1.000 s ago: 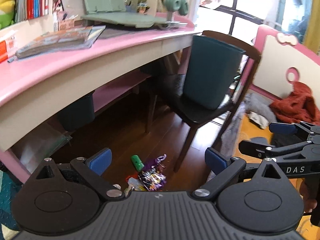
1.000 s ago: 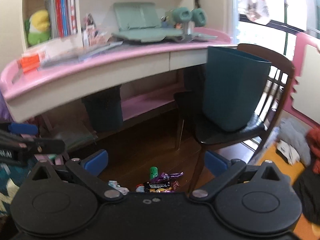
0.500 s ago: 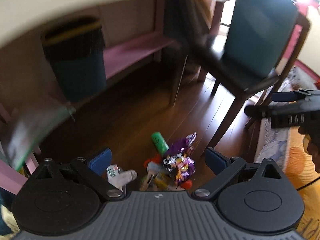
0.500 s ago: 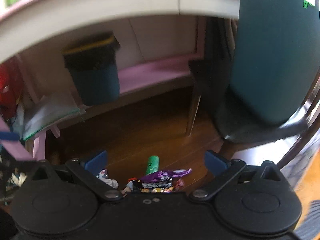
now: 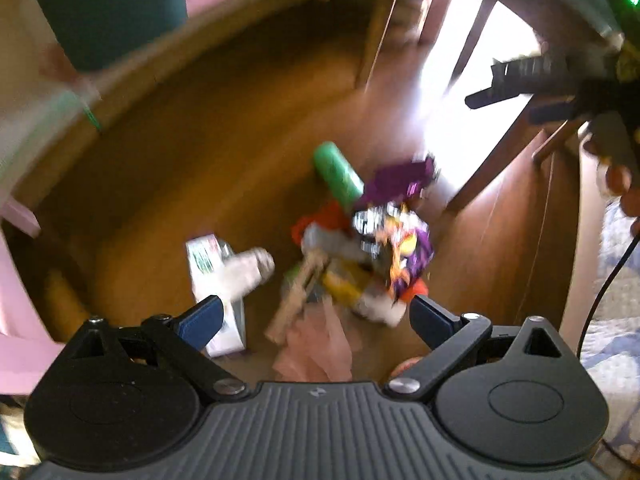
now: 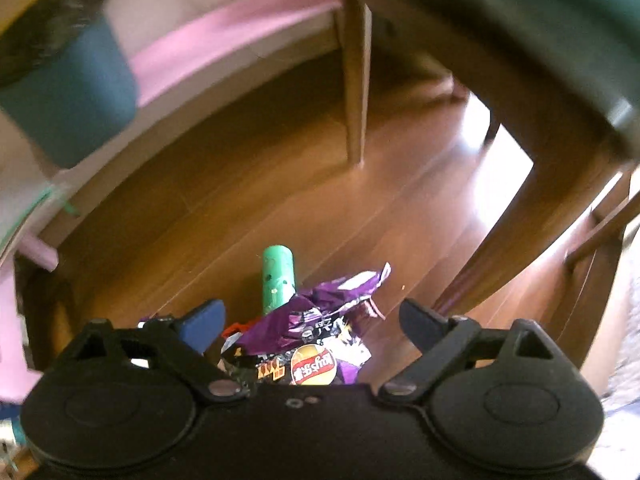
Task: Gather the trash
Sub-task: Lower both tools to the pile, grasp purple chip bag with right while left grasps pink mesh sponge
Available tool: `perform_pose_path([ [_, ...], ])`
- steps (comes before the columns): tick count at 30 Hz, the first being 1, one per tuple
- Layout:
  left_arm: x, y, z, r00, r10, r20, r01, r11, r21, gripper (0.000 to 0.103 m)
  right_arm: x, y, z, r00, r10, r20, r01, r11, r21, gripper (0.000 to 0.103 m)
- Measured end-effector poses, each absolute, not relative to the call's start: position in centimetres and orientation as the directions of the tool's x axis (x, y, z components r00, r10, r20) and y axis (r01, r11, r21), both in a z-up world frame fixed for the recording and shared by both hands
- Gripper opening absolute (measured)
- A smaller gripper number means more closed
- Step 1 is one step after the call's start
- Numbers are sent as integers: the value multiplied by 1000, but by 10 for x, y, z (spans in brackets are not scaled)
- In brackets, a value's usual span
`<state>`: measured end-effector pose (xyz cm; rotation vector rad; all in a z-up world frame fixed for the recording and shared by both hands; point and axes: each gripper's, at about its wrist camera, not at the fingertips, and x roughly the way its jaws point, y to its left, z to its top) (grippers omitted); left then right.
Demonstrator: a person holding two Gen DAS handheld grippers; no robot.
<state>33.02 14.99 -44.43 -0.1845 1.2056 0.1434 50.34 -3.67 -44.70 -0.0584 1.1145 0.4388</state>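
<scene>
My left hand-held gripper (image 5: 314, 318) and right hand-held gripper (image 6: 312, 322) both gape wide, empty, above the trash pile (image 5: 360, 248) on the wooden floor (image 5: 180, 152) (green tube (image 6: 277, 276) at its far edge).

Left gripper (image 5: 314, 320) wide open, empty, blue fingertips (image 5: 202, 316) apart, pointing down at trash pile (image 5: 352, 256) on wood floor (image 5: 180, 152). Green tube (image 5: 338, 174) at far edge of pile, touching purple wrapper (image 5: 400, 178). Purple-orange snack bag (image 5: 404, 252) below that, over yellow wrapper (image 5: 344, 282) and red scrap (image 5: 324, 218). White carton (image 5: 218, 280) left of pile, crumpled white paper (image 5: 250, 268) on it. Pink tissue (image 5: 316, 348) nearest, between fingertips. Right gripper (image 5: 516, 88) at upper right, blurred, state unclear. Chair legs (image 5: 376, 28) beyond pile. Teal bin (image 5: 108, 8) top left, under pink desk. Motion blur throughout.
</scene>
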Motion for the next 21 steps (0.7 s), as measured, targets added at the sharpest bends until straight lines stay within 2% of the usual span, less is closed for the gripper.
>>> perform_pose_path([
  [9,351,155,-570,96,-87,-992,-340,933,-114,100,537,-27,-520,262,278,-924,-226,949,221,90],
  [15,354,159,-625,-1,-125,-992,-377,919,-116,100,551,-14,-560,187,280,-941,-139,956,257,87],
  [21,356,159,-659,-70,-228,-971,-422,889,-179,100,552,1,-589,136,273,-952,-102,960,261,77],
])
